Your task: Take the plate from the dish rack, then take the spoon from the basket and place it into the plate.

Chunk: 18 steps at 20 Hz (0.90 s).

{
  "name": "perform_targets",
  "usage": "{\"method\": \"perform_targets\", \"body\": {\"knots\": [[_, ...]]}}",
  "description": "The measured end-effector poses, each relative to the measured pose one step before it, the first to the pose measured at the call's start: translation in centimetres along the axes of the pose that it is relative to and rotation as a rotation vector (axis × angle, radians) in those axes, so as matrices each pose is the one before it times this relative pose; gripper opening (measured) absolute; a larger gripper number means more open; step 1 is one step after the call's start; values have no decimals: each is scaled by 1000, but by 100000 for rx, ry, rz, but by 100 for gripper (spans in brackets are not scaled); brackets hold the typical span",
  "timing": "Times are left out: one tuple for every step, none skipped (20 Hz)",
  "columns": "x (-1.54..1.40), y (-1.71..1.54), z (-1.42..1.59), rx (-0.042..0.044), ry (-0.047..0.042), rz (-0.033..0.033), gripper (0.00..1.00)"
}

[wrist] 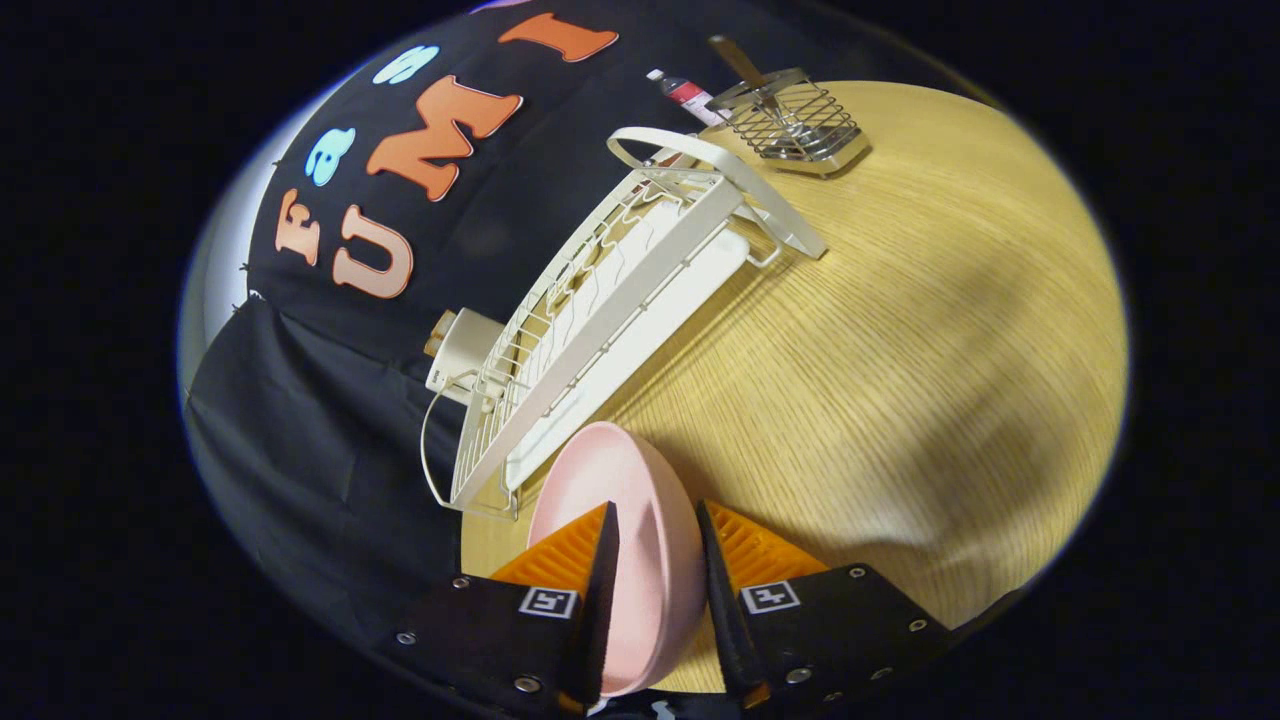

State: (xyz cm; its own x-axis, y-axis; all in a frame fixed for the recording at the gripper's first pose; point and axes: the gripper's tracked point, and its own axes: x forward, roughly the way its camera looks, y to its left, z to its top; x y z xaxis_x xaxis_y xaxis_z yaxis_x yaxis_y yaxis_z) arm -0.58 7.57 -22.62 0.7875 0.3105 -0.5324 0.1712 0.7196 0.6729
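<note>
Gripper view, left to right. A white dish rack (600, 330) lies on the wooden bench (900, 350) against the booth's black cloth wall, with a white box-like object (462, 352) just behind its near end. The gripper (655, 560) is clenched on a pink plate (620, 480), one finger pressing each face, the plate held on edge just beside the rack's near corner. Beyond the rack's far end stands a wire basket (795, 120) with the spoon (740, 62) upright in it; a small bottle (685, 95) lies next to the basket.
</note>
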Motion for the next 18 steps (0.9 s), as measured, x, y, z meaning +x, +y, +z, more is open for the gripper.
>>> {"method": "perform_targets", "body": {"knots": [[-247,-278,435,-2735,-1192,-1390,49],[-496,-63,475,-2299,-1397,-652,54],[-408,-204,649,-1965,-1539,-605,56],[-369,-256,703,-2356,-2300,-941,62],[-301,-462,899,-3407,-2625,-1718,66],[-534,-705,1091,-3731,-3467,-2015,73],[-439,-728,1248,-3678,-3756,-1989,76],[-408,-701,1115,-3103,-3614,-2141,83],[-192,-611,1316,-2911,-3788,-1674,87],[-223,-709,1271,-3453,-3784,-2099,91],[-17,-723,1225,-4108,-3588,-1806,96],[-117,-1010,1504,-4513,-4575,-2364,97],[141,-973,1435,-3838,-4377,-2649,98],[158,-906,1138,-3905,-4482,-2878,98],[256,-938,1324,-3561,-4691,-2753,98],[364,-852,1156,-2978,-4197,-2284,98],[475,-489,1042,-1992,-3430,-1090,98],[472,-308,819,-1213,-2908,-1043,98]]}}
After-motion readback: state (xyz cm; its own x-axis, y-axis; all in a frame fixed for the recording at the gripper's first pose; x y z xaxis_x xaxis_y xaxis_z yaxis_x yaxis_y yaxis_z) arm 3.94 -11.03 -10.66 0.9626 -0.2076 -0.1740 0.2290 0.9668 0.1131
